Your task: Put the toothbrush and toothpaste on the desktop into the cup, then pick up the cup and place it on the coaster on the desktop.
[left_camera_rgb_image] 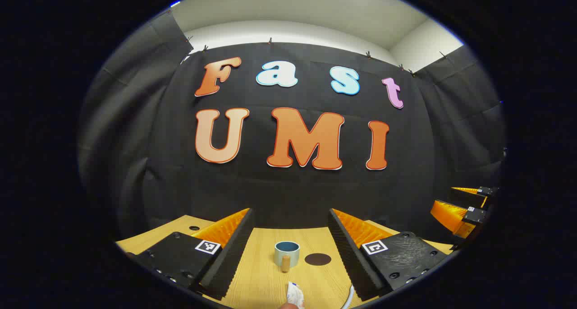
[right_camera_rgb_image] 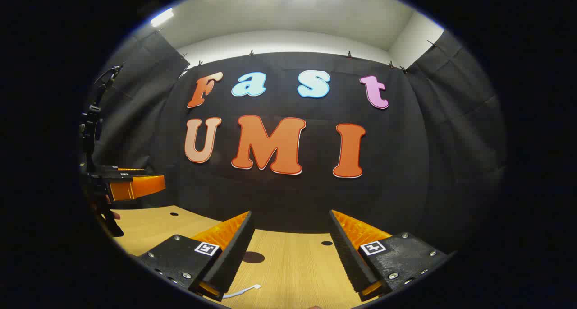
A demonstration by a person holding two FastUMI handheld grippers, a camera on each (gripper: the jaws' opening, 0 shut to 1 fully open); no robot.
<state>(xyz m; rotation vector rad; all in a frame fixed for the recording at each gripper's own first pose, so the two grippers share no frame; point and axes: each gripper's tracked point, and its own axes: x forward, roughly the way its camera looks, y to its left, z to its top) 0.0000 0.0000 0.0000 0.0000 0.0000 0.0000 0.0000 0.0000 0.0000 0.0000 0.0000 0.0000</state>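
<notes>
The bench [left_camera_rgb_image: 270, 286] runs bare and wide up to the black wall at 12 o'clock, its far edge close behind the task things, so there is free room to move on both sides. The left gripper [left_camera_rgb_image: 290, 250] hangs released and empty above it, jaws spread wide, probably poised for a first pick. The right gripper [right_camera_rgb_image: 290, 255] is likewise released and empty. In the left gripper view the cup [left_camera_rgb_image: 286, 254] stands upright between the jaws, the coaster [left_camera_rgb_image: 318, 259] just at its 3 o'clock. The toothpaste [left_camera_rgb_image: 295, 294] lies at 6 o'clock, and the toothbrush [right_camera_rgb_image: 241, 291] lies near the right gripper's left finger.
</notes>
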